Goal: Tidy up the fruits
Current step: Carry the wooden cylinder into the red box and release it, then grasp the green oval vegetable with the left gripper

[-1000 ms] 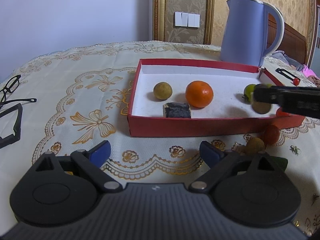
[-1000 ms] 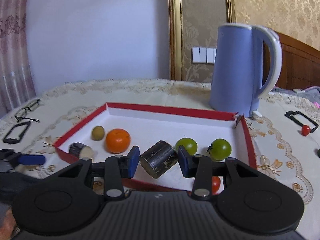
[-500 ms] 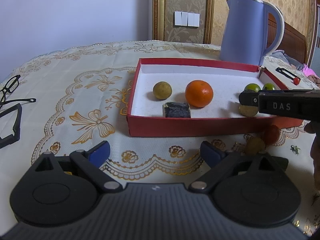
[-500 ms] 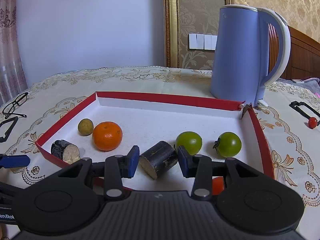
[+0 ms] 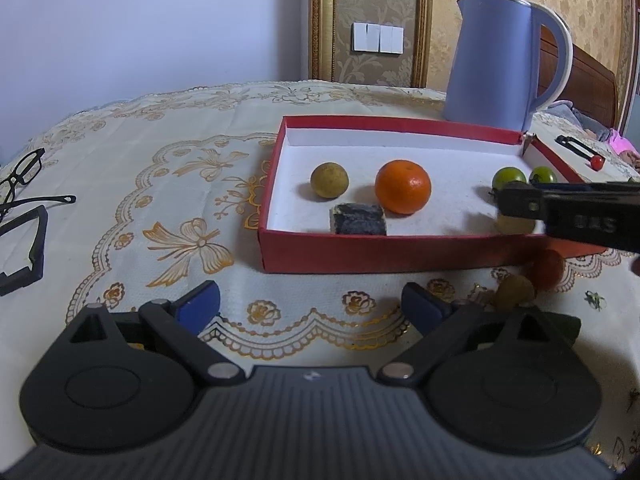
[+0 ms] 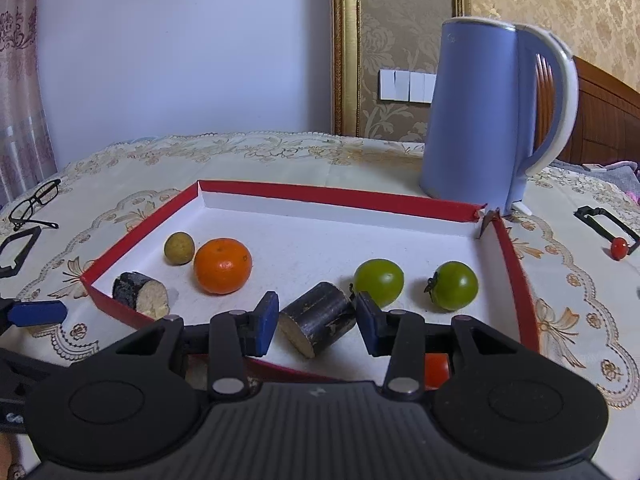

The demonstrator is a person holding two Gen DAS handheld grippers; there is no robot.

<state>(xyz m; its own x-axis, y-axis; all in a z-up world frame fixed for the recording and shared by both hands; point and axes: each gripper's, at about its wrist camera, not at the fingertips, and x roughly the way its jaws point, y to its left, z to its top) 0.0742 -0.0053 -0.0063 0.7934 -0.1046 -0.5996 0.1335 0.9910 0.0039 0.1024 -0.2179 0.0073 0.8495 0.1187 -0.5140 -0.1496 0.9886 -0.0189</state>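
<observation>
Blue kettle [image 6: 484,112] and glasses [image 5: 22,178] on tablecloth [image 5: 160,184].

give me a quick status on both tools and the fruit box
Left tool open, empty. Right tool open around dark cane piece over red box. Nothing blocking.

The right tongs [image 5: 520,206] are blocking most of a yellowish fruit [image 5: 514,225] at the right of the left view. In the right view, a red tomato [image 6: 436,368] is peeking out behind them, mostly covered.
</observation>
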